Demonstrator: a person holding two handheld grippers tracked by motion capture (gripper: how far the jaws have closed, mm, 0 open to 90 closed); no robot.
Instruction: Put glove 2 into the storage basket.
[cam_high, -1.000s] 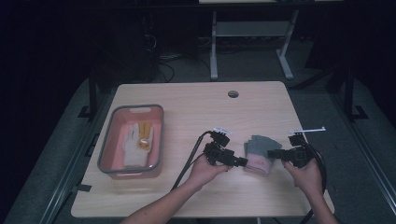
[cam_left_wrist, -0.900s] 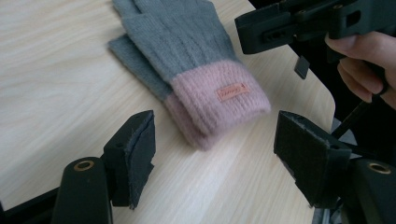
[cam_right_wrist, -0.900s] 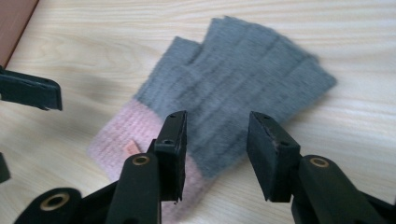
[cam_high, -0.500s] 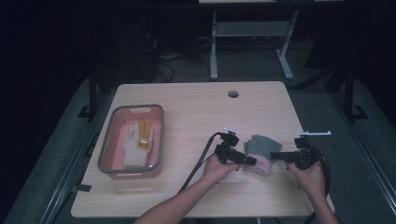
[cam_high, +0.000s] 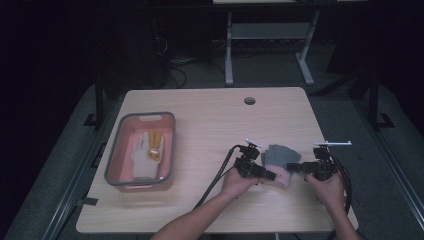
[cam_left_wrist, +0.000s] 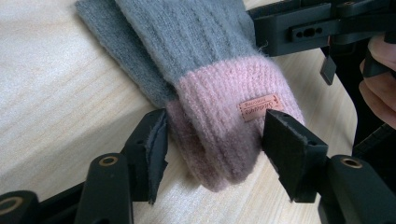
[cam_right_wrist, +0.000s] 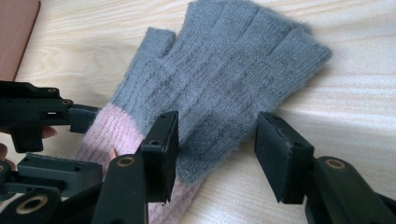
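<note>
Since the earlier look, my left gripper (cam_high: 270, 175) has come down and in toward the glove (cam_high: 279, 161), and its fingers (cam_left_wrist: 152, 151) have just been closing, with the pink cuff now between them; my right gripper (cam_high: 295, 167) has hardly shifted, though its fingers (cam_right_wrist: 161, 144) have just been opening. From the high view, the glove lies flat on the worktop (cam_high: 210, 125) at about four o'clock from the worktop's middle, between my two hands, grey finger part pointing toward twelve and pink cuff toward six. In the left gripper view the cuff sits between the two pads — the left pad just beside its edge, the right pad at the side with the small orange label (cam_left_wrist: 259, 106) — and I cannot tell whether either pad actually presses on the knit, so I call those fingers half-closed around the cuff rather than holding it. In the right gripper view the fingers stand fairly wide over the glove's lower grey edge, where the grey meets the pink; the left pad lies over the knit and the right pad stands clear over bare wood — nothing is pinched there. The other gripper shows at nine o'clock in that view, at the cuff. Well apart, at nine o'clock on the worktop, the pink tray (cam_high: 116, 162) with its grey rim holds a pale glove (cam_high: 142, 155) with an orange-and-yellow patch.
</note>
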